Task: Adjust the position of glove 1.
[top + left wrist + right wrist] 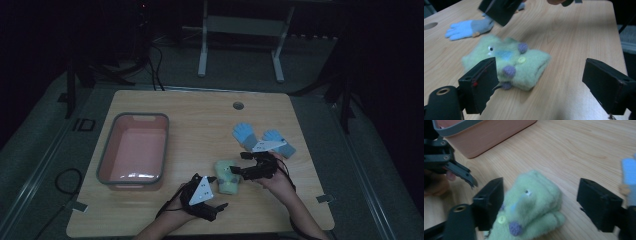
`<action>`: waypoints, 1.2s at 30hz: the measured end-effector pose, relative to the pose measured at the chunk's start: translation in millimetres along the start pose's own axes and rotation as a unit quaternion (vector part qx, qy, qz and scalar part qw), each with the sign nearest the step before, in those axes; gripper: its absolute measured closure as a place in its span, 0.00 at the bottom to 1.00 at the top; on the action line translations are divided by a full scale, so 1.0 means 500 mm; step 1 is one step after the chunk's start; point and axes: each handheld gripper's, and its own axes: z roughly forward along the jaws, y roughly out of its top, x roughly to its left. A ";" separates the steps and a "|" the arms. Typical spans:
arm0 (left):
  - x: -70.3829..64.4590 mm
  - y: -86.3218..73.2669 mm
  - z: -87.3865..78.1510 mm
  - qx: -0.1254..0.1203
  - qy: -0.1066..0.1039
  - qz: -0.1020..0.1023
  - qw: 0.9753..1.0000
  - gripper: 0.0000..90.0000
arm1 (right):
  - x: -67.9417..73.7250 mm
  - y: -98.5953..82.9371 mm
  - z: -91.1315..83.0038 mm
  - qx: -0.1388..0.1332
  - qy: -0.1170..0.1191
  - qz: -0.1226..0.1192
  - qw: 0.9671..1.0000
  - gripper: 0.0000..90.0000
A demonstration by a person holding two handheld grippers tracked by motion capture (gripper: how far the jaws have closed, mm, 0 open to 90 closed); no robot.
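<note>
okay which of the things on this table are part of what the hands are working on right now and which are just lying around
In use:
- green felt mitten, lying between both grippers
- left gripper, jaws open
- right gripper, jaws open beside the mitten

Possibly next, hard to say:
- pink bin

Lying about:
- two blue gloves
- wooden table

High cam overhead; gripper cams close, share green mitten [509,66].

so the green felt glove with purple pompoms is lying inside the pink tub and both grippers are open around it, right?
Not quite. The green felt glove with purple pompoms lies on the wooden table, beside the pink plastic tub with a grey rim, not inside it, as the high view shows. The left gripper and right gripper are open near it.
</note>
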 end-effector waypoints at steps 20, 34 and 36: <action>0.024 0.002 0.077 0.077 -0.036 0.066 0.994 0.39 | -0.044 -0.032 0.108 0.081 0.035 0.045 0.995 0.39; 0.026 0.002 0.098 0.102 0.002 0.134 0.986 0.63 | -0.049 -0.037 0.108 0.079 0.060 0.062 0.993 0.65; 0.038 0.007 0.098 0.100 -0.004 0.113 0.989 0.73 | -0.047 -0.037 0.107 0.078 0.060 0.065 0.993 0.68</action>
